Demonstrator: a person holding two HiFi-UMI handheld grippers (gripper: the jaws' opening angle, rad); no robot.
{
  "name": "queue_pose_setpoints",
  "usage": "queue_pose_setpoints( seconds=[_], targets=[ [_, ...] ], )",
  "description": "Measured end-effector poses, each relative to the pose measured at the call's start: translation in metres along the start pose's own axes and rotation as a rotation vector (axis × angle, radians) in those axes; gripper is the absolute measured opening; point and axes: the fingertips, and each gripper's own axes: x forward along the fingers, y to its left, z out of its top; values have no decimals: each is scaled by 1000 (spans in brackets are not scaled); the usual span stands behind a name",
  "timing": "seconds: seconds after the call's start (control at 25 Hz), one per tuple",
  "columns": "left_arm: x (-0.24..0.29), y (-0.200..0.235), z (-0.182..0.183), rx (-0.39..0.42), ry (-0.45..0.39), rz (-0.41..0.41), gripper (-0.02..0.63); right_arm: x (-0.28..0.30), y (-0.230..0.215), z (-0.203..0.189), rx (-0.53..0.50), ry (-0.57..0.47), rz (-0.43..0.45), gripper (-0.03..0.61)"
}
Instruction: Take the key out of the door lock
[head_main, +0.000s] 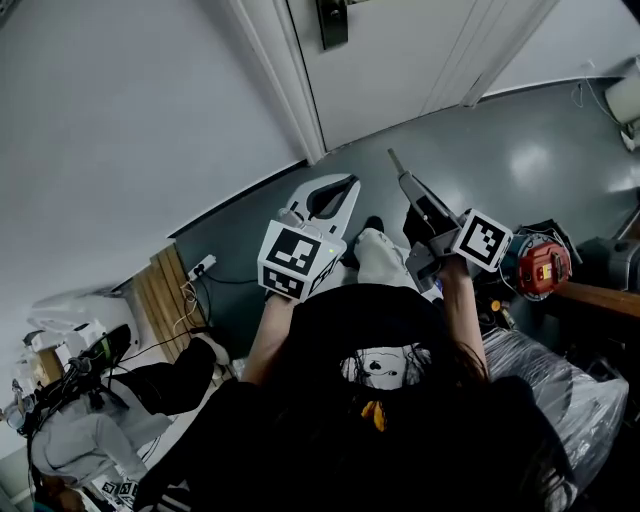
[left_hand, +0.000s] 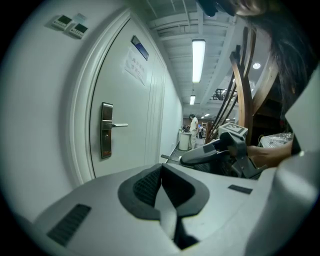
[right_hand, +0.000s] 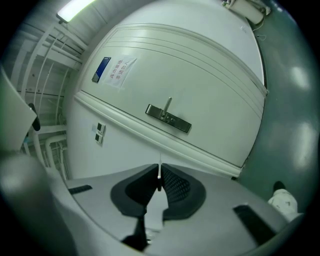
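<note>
The white door stands closed ahead, its metal lock plate at the top of the head view. In the left gripper view the lock plate and lever handle are well away from me. My right gripper is shut on a thin metal key that sticks out toward the door. The key appears edge-on between the pads, with the lock plate far beyond it. My left gripper is shut with nothing in it, beside the right one.
A white wall runs to the left of the door frame. A red device and wrapped goods sit at the right. A wooden crate and cables lie at the left. Grey floor stretches before the door.
</note>
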Motion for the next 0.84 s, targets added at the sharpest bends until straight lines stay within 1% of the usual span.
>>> queue_pose_setpoints(
  seconds=[0.08,0.2,0.4,0.56,0.84],
  targets=[
    [-2,20,1,-16,9,-10,8,19,2,0,-5,13,-28,21],
    [-3,29,2,-21,7,-10,8,22,-1,6,-18,10,-53,21],
    [-4,23,4,-14,0,-3,8,12,1,18,-34,-6,-40,21],
    [-7,11,-2,-5,4,-2,8,0,-1,16,-35,-12,-39,21],
    [1,41,9,-25,4,3,8,31,6,26,-27,4,-34,21]
  ],
)
